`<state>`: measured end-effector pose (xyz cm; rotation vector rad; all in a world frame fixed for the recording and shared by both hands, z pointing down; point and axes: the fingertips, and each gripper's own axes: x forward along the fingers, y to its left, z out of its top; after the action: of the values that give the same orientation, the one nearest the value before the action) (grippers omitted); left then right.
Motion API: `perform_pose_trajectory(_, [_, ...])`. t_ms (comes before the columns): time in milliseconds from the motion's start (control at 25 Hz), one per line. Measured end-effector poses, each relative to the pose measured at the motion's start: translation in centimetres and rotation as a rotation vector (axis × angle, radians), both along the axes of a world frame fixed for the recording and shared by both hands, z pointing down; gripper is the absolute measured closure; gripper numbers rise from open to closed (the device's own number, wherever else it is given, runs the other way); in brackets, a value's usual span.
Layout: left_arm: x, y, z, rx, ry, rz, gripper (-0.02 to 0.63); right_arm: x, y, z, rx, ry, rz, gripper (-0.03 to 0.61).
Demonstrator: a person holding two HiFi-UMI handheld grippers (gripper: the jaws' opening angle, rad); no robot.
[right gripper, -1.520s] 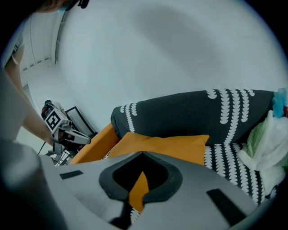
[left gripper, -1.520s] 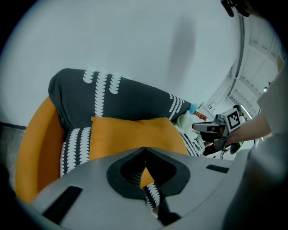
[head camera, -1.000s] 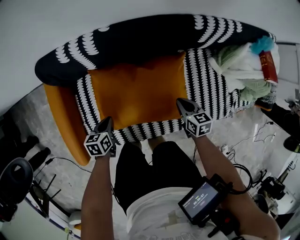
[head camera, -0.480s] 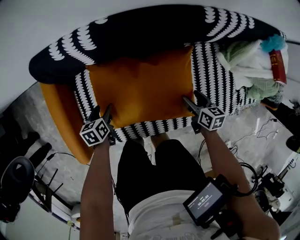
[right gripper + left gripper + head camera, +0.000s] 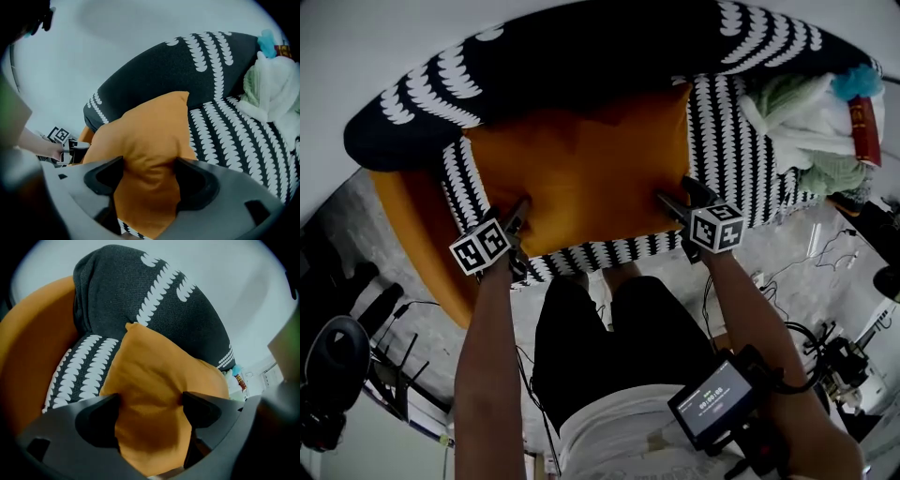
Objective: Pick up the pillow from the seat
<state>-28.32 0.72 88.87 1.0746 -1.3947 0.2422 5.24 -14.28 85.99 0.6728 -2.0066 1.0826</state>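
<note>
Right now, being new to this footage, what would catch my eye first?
The bright orange pillow stands out, lying on the seat of a black-and-white patterned sofa. The left gripper and right gripper straddle its two near corners; their jaws have just been opening wide, pillow fabric between them. A pile of pale clothes sits at the sofa's right end.

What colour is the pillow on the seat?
Plain orange. The pillow shows best in the head view.
</note>
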Motion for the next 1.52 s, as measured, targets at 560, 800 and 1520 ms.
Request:
perform_pose_trajectory(560, [2.0, -1.5, -1.2, 0.025, 0.002, 0.068, 0.503, -0.2, -0.4, 0.4, -0.027, -0.036, -0.072, 0.427])
perform_pose_trajectory(800, [2.4, -1.2, -4.4, 0.055, -0.025, 0.086, 0.561, 0.1, 0.0, -1.2, -0.026, -0.011, -0.073, 0.470])
perform_pose_trajectory(1520, [6.4, 3.6, -11.9, 0.092, -0.034, 0.107, 0.594, 3.2, 3.0, -5.9, -0.004, -0.064, -0.040, 0.508])
